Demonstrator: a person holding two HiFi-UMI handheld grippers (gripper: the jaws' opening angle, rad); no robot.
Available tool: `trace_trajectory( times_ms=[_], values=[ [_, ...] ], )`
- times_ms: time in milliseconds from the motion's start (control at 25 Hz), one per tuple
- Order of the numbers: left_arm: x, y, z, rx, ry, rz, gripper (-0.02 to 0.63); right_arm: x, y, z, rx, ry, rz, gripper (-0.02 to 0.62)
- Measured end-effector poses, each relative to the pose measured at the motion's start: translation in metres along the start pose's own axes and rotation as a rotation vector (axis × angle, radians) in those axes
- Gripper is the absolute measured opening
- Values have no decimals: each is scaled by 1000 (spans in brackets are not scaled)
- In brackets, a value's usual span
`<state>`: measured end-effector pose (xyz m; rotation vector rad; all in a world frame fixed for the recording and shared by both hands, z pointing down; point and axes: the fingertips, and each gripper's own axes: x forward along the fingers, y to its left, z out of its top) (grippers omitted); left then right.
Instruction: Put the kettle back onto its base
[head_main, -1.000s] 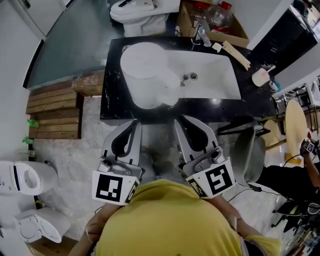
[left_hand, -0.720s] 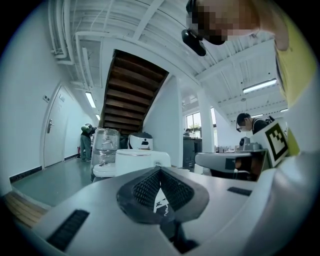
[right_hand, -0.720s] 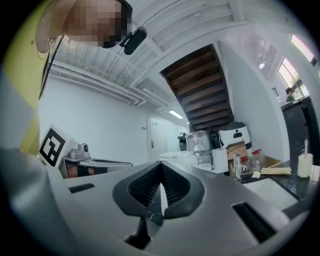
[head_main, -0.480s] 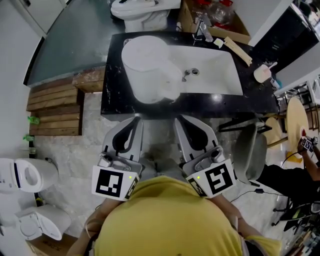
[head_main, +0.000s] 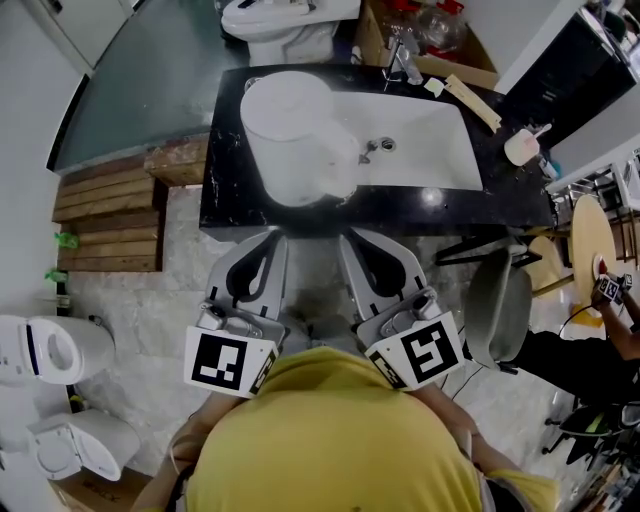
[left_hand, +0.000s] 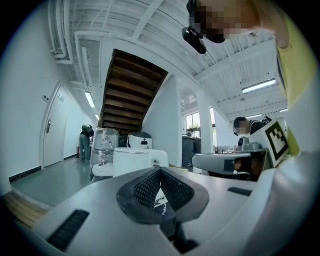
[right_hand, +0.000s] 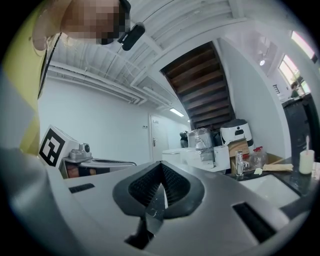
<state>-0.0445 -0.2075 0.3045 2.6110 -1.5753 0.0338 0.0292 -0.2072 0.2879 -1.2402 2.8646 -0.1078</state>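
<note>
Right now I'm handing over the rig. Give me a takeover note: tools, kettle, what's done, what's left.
Left tool: shut, empty, just short of the counter's near edge.
Right tool: shut, empty, alongside the left one and also short of the counter.
Kettle: white, upright at the counter's left end, at the left of the sink. Neither tool touches it.
Base: not visible in any view, so I can't tell whether the kettle already sits on it.
Done: nothing that shows.
Left: probably find the base, grip the kettle and set it on.
</note>
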Motion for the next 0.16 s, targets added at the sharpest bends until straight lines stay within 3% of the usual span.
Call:
trace_trajectory(
  times_ms=[160],
  values=[
    [-1,-2,3,8,-15,1,11,1,0,4,-8,-27,12,17]
  ],
)
